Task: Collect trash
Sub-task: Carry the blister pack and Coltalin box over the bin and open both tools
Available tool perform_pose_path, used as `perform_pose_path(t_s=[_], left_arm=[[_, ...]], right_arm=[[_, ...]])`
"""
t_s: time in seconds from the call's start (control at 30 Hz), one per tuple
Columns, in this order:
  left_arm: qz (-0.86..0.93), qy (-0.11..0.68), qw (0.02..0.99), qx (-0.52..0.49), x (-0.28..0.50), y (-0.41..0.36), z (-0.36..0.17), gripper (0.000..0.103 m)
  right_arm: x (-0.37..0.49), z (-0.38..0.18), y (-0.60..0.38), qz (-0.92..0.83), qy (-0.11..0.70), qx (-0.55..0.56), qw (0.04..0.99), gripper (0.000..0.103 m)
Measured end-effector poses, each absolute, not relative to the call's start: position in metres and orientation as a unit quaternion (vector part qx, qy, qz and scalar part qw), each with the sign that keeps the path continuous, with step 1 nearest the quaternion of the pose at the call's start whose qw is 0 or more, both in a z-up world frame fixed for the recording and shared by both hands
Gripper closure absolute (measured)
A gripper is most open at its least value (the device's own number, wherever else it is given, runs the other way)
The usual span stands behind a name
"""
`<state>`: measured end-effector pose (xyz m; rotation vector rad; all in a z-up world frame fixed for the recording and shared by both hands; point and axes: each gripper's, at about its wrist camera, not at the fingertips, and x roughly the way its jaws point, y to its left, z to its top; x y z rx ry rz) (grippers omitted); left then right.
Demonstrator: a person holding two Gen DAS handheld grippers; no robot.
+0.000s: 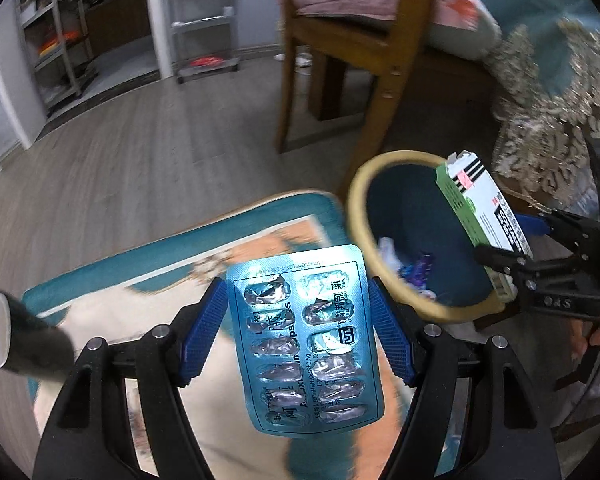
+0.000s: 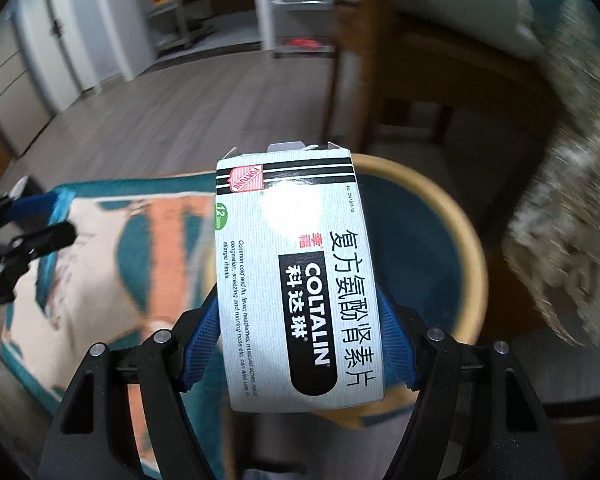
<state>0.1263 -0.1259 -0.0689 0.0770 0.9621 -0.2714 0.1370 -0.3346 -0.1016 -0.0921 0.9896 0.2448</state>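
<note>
My left gripper (image 1: 296, 316) is shut on a blue blister pack (image 1: 300, 340) with emptied pockets, held above the rug just left of the bin. The bin (image 1: 354, 216) is teal inside with a tan rim and holds some crumpled wrappers. My right gripper (image 2: 298, 316) is shut on a white and green medicine box (image 2: 296, 280), held over the near side of the bin (image 2: 470, 240). In the left wrist view that box (image 1: 480, 208) hangs at the bin's right rim, pinched by the right gripper (image 1: 512, 240). The left gripper's fingers (image 2: 36, 204) show at the right wrist view's left edge.
A teal, cream and orange rug (image 1: 148, 276) lies under both grippers. A wooden chair (image 1: 376, 92) stands behind the bin. A patterned cloth (image 1: 552, 120) hangs at the right. A dark roll with a white core (image 1: 16, 336) is at the left. Metal shelves (image 1: 204, 20) stand far back.
</note>
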Motion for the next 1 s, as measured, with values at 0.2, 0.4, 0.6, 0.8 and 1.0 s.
perform_pose_path(t_s=[0.2, 0.4, 0.6, 0.8, 1.0], left_arm=[[-0.203, 0.443, 0.872, 0.035, 0.137, -0.184, -0.071, 0.033], [-0.264, 0.426, 0.864, 0.050, 0.155, -0.232, -0.087, 0.033], [-0.280, 0.421, 0.861, 0.061, 0.168, -0.252, -0.100, 0.031], [-0.271, 0.413, 0.869, 0.037, 0.173, -0.234, -0.092, 0.024], [-0.255, 0.410, 0.875, 0.029, 0.170, -0.213, -0.073, 0.024]], right_arm=[[0.139, -0.114, -0.385, 0.068, 0.482, -0.014, 0.873, 0.030], [0.143, -0.120, -0.418, 0.030, 0.483, 0.034, 0.875, 0.030], [0.142, -0.131, -0.418, 0.029, 0.494, 0.028, 0.869, 0.030], [0.149, -0.142, -0.394, 0.047, 0.501, -0.011, 0.864, 0.030], [0.148, -0.135, -0.378, 0.056, 0.486, -0.041, 0.871, 0.022]])
